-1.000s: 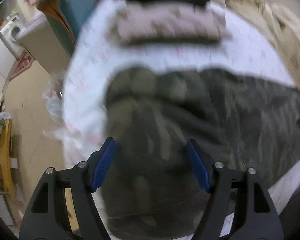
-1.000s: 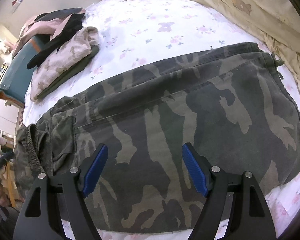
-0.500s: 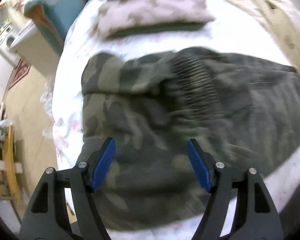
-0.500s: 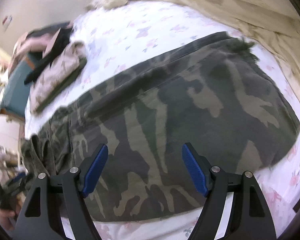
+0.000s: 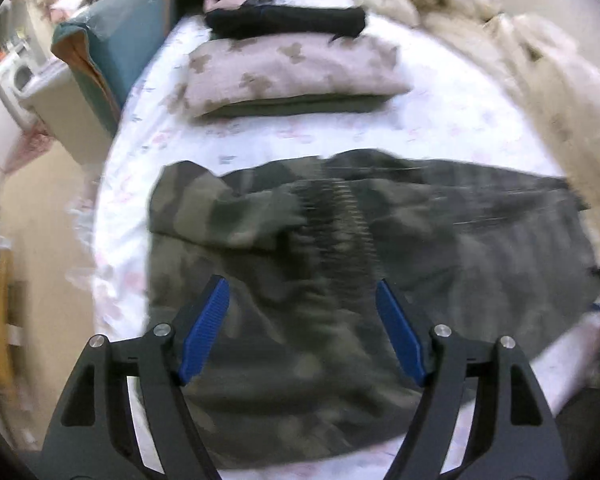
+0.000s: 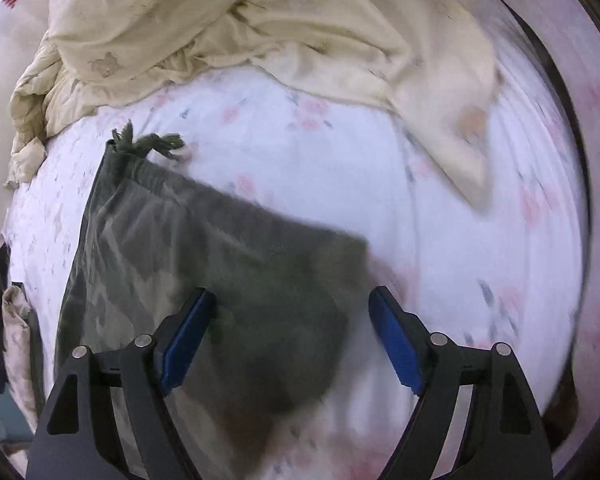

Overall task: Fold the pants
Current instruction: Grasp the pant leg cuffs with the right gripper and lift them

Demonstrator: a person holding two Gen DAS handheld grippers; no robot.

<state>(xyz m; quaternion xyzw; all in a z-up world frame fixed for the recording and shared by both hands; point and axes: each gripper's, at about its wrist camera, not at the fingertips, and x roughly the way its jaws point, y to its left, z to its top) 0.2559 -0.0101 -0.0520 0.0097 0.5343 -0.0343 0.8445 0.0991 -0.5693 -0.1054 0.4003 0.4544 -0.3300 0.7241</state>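
Dark green camouflage pants (image 5: 380, 248) lie on a white bed sheet (image 6: 340, 184) with pale pink flowers. A cream quilt (image 6: 260, 28) is nearby. Both hand-held grippers are black with blue pads (image 5: 204, 328).

Readable text: none in either view.
Sheet (image 6: 340, 184): a flower print only, no words.
Quilt (image 6: 260, 32): small bear motifs, no lettering.
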